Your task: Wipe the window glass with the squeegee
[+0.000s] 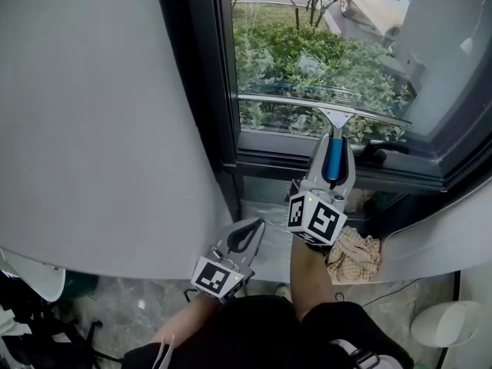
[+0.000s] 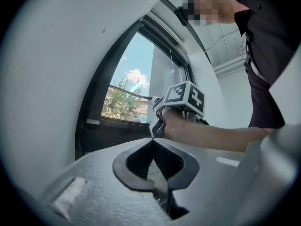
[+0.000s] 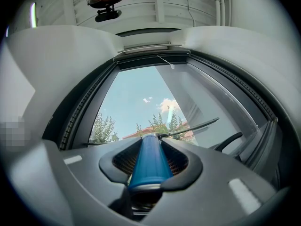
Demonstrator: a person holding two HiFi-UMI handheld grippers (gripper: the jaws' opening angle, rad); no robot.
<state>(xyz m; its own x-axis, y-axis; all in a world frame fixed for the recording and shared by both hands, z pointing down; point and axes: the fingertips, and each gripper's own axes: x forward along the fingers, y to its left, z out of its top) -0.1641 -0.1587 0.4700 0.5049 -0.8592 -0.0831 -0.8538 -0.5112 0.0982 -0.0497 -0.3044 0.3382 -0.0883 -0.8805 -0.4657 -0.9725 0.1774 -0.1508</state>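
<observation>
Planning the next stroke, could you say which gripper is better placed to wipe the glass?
Right gripper: it clamps the squeegee handle, blade at the window glass. Left gripper hangs shut, empty.

One blue-handled metal squeegee (image 1: 335,121). Two grey grippers: left gripper (image 1: 252,226), right gripper (image 1: 332,138). One beige checked cloth (image 1: 355,254). One black window lever (image 1: 383,151). One glass window pane (image 1: 284,48).

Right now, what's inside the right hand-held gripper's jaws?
The squeegee's blue handle, clamped by the right hand-held gripper; blade sticks out ahead. Handle's rear end is covered by the gripper body.
</observation>
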